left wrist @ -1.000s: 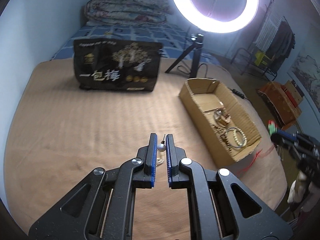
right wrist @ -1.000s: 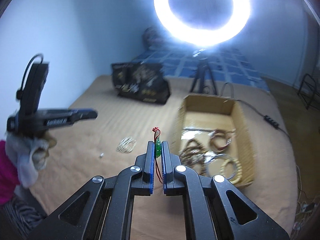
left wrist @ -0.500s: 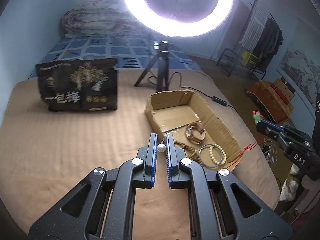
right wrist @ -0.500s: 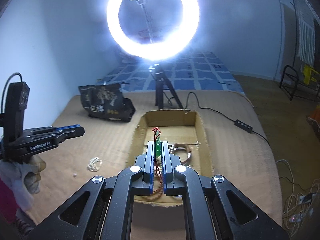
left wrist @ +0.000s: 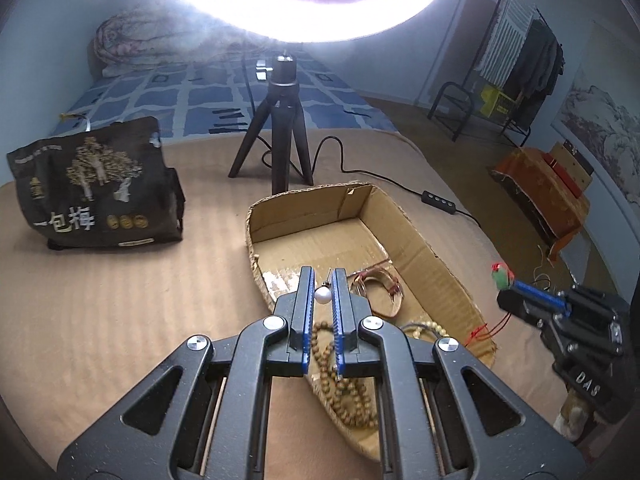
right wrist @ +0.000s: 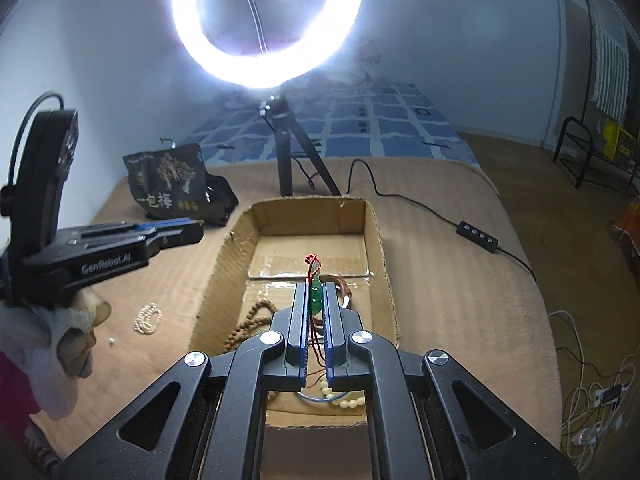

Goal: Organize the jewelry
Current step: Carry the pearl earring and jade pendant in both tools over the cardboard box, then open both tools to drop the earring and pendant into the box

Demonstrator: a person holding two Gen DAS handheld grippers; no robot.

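Observation:
In the left wrist view my left gripper [left wrist: 323, 280] is shut on a small white pearl earring [left wrist: 323, 295], above the near left part of the open cardboard box [left wrist: 416, 232]. The box holds a brown bead strand [left wrist: 344, 392], a bangle [left wrist: 380, 280] and a pale bead bracelet [right wrist: 344, 402]. My right gripper [right wrist: 316, 292] is shut on a green pendant [right wrist: 316, 300] with a red cord, over the middle of the box [right wrist: 378, 236]. Each gripper shows in the other's view: the right gripper [left wrist: 516, 285] with the pendant [left wrist: 502, 274], and the left gripper [right wrist: 194, 227].
A pearl bracelet [right wrist: 148, 318] and a tiny loose bead [right wrist: 112, 342] lie on the tan bedcover left of the box. Behind the box stand a ring light tripod [left wrist: 286, 132] with its cable and controller [left wrist: 440, 202], and a black printed bag [left wrist: 96, 188].
Both grippers have travelled from the open bedcover to above the box, still holding the pearl earring and the green pendant. The box now fills the centre of both views.

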